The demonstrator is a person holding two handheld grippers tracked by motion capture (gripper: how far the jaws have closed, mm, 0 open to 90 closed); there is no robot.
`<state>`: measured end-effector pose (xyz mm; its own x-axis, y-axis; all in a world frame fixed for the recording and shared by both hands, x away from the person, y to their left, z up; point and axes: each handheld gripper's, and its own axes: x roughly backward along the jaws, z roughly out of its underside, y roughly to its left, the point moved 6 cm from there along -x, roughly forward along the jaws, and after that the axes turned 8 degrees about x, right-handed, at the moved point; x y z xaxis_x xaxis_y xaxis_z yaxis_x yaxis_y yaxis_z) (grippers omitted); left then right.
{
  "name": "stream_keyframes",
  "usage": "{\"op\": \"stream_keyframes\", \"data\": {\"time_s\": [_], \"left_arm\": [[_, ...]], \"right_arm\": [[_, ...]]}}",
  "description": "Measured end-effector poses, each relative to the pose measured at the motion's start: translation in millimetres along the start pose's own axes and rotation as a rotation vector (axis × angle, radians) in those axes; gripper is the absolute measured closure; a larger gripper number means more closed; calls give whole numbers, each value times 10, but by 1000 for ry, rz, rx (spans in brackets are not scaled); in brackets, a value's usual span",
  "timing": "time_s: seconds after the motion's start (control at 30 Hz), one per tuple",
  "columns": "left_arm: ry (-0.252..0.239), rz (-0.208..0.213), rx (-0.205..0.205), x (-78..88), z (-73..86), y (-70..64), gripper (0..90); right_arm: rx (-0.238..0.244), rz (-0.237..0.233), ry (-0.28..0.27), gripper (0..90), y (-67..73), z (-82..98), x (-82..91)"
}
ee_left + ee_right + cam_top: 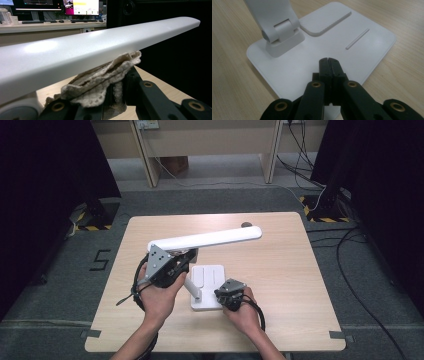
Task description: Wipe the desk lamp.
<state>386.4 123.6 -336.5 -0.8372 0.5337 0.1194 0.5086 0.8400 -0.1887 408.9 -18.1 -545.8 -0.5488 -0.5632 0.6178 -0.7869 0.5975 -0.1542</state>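
The white desk lamp (207,287) stands near the middle of the tabletop (280,270), well in from every edge, with bare wood open to its right and behind it. Its long flat head (100,47) reaches level over the wood, and the left gripper (167,267) pinches a beige cloth (100,77) in its fingers, seemingly against the head's underside. The right gripper (328,61), fingers pressed together, rests on the lamp's smooth square base (367,45).

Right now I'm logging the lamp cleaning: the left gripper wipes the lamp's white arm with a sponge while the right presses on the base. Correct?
Not a sponge: the left gripper holds a crumpled beige cloth against the lamp's white arm, as the left gripper view shows. The right gripper does press on the base.
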Motion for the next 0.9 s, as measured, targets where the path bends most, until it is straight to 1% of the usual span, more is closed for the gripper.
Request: {"op": "stream_keyframes", "data": {"time_s": [0.33,0.9], "left_arm": [[2,-23,2,39,3,19,805],[-5,-43,12,141,14,82,805]], "right_arm": [[1,-1,0,900,-1,-1,0],[6,0,-1,900,-4,-5,-4]]}}
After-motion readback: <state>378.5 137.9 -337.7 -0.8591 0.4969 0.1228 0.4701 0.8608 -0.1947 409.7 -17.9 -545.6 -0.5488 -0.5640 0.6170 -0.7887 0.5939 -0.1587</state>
